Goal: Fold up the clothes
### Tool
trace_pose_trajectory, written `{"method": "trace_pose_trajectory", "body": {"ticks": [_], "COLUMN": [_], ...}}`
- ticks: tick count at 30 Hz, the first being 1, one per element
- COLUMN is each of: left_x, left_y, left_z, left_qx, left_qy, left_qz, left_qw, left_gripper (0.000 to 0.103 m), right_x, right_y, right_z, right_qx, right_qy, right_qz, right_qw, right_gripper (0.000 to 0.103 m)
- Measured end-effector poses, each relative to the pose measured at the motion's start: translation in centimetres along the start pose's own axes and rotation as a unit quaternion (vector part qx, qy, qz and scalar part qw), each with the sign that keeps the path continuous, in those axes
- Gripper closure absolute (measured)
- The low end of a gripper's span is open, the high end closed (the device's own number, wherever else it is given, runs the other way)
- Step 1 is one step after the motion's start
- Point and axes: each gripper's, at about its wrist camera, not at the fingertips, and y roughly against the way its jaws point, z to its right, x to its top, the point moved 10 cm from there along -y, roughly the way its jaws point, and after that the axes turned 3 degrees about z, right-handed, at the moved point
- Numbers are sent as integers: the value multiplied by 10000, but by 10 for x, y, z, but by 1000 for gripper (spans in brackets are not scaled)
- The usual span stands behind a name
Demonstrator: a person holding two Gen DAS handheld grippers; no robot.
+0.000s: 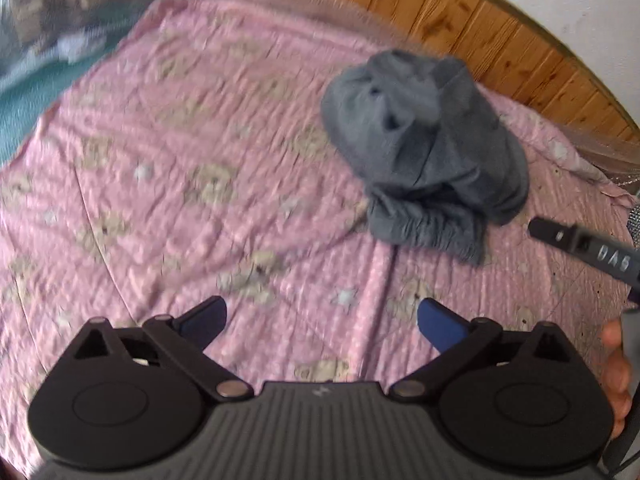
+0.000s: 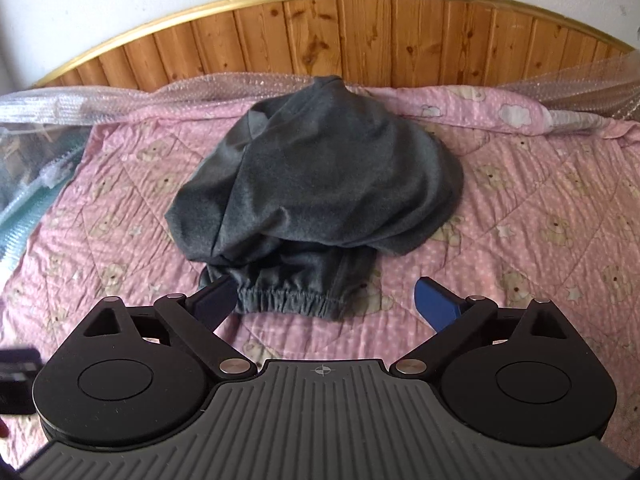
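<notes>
Right tongs [image 2: 324,302] spread wide, nothing between them, poised just short of the elastic waistband [image 2: 290,298] of the grey garment [image 2: 320,176]. Left tongs [image 1: 322,326] gaping too, empty, over bare pink quilt [image 1: 180,184], the heap off to their right. The garment lies crumpled on the bed near the wooden headboard [image 2: 360,36]. It looks soft, light and floppy, so it should sag when lifted; the gathered waistband seems the firmest edge to pinch.

Both wrist views look steeply down at the grey garment [image 2: 316,172], the right one nearer.
</notes>
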Motion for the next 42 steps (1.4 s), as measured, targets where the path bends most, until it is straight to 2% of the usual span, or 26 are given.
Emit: {"method": "trace_pose_trajectory", "body": {"ticks": [5,7,9,10,11,12,13,15,18,20,22,24,25,26,27,28,30,31,32,34,35,37,42], "left_x": [-25,-32,-40,-43,-45,-45,-45,-39,-21,-6,3,13,17,21,26,30,39,43,48,53,56,61,79], "left_y": [-27,-32,-34,-34,-34,-34,-34,-29,-19,-16,-20,-25,-30,-37,-45,-52,-65,-70,-75,-85,-90,-102,-130], "left_z": [-17,-25,-32,-35,-38,-41,-44,-47,-42,-33,-16,1,10,19,28,36,48,53,57,64,67,73,79], "left_qx": [192,361,463,493,503,497,489,488,543,471,325,161,98,59,35,14,11,31,56,110,137,172,255], "left_qy": [389,564,726,797,861,927,987,1067,928,837,658,461,341,196,35,-121,-292,-349,-416,-530,-583,-646,-519], "left_qz": [-604,-670,-725,-740,-739,-728,-695,-541,-122,81,159,199,202,184,166,141,86,91,105,89,73,-8,-116], "left_qw": [9972,9955,9936,9928,9923,9918,9915,9916,9941,9953,9972,9986,9992,9996,9998,9998,9995,9993,9991,9985,9982,9978,9983], "left_gripper": [0,0,0,0,0,0,0,0,0,0,0,0,0,0,0,0,0,0,0,0,0,0,0], "right_x": [23,27,28,28,27,30,38,64,109,131,135,121,109,86,62,39,-4,-22,-31,-36,-35,-25,-7], "right_y": [-65,-99,-131,-145,-154,-160,-155,-126,-24,55,104,99,87,58,30,8,-20,-31,-38,-47,-53,-69,-102], "right_z": [-5,-7,-11,-13,-15,-17,-18,-21,-20,-17,-7,9,20,36,52,65,82,89,93,96,98,104,102], "right_qx": [563,674,716,788,888,969,1011,1263,1834,2252,2284,1752,1460,1114,762,467,143,-3,-99,-210,-240,-225,-49], "right_qy": [-553,-863,-1056,-1125,-1183,-1195,-1103,-924,-685,-422,-222,-73,-72,-238,-403,-520,-542,-570,-625,-686,-709,-737,-767], "right_qz": [-206,-362,-562,-721,-859,-903,-733,-146,1029,1877,2299,2075,1815,1224,627,115,-507,-770,-902,-916,-890,-888,-931], "right_qw": [9967,9933,9902,9879,9853,9840,9860,9876,9752,9551,9458,9624,9725,9859,9943,9975,9971,9954,9939,9932,9932,9931,9927], "right_gripper": [6,6,12,32,68,87,99,101,103,103,103,103,100,90,86,79,73,58,50,48,41,35,27]}}
